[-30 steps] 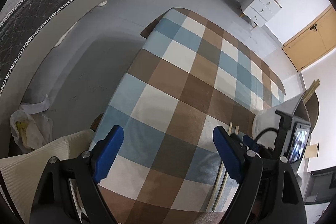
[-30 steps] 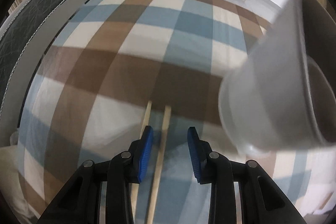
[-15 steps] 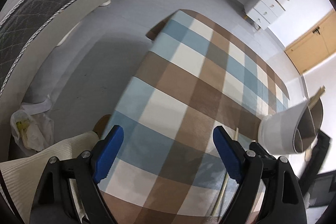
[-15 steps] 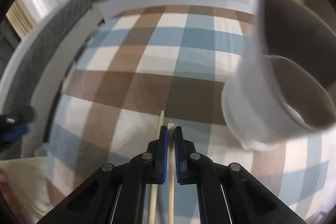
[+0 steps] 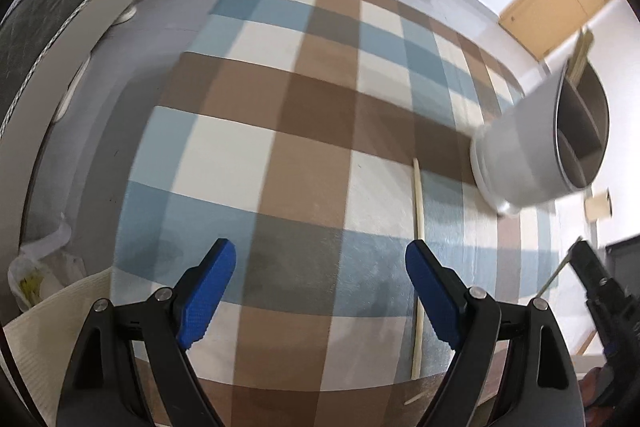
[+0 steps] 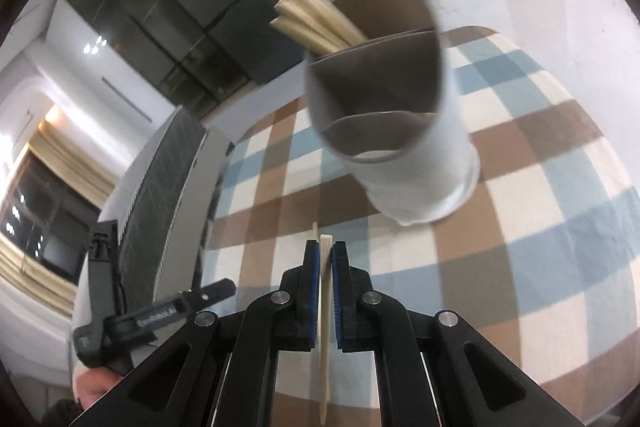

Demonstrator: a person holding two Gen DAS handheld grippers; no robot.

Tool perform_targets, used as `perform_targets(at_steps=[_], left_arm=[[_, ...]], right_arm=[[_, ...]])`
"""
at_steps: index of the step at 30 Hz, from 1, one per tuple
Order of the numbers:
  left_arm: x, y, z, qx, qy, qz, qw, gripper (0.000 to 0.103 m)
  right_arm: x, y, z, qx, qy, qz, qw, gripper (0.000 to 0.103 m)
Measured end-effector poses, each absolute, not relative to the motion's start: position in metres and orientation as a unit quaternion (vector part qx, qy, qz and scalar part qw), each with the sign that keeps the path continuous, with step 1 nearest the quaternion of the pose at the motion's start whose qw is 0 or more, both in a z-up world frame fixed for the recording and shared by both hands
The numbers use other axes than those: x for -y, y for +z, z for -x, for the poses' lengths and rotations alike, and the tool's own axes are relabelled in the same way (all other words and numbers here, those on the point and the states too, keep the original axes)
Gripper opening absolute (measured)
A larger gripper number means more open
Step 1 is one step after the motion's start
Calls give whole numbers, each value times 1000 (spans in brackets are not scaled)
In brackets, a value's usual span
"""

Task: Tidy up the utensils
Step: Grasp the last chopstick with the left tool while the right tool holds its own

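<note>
The right hand-held gripper [image 6: 326,255] is clamped on one chopstick [image 6: 325,307], its pale shaft running lengthwise between the blue pads and its blunt end poking out just past their tips. That long axis points ahead towards the white utensil holder [image 6: 420,163], which stands beyond and slightly right on the checked surface [image 6: 540,227], its open compartments facing the camera and other chopsticks [image 6: 312,23] already bunched in the far one. I judge the right hand nearer the holder.

The left hand-held gripper [image 5: 320,279] hovers wide open and empty above the surface. A second chopstick [image 5: 418,235] lies flat just beside its right pad, pointing away towards the holder.
</note>
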State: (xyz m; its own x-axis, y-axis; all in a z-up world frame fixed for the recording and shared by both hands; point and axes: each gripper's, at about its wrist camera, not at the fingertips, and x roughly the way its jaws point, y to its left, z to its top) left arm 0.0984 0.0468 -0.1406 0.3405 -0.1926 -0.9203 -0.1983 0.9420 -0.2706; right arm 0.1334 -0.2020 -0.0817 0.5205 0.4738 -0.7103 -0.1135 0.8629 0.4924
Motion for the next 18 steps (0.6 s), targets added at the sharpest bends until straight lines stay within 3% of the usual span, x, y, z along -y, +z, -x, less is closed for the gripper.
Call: perform_targets(at_steps=[17, 18], left_arm=[[33, -159, -158, -602, 32, 80, 794, 83], [37, -163, -161, -607, 34, 71, 791, 79]], right_arm=[[237, -52, -116, -403, 202, -236, 861, 5], [239, -53, -115, -402, 203, -237, 861, 5]])
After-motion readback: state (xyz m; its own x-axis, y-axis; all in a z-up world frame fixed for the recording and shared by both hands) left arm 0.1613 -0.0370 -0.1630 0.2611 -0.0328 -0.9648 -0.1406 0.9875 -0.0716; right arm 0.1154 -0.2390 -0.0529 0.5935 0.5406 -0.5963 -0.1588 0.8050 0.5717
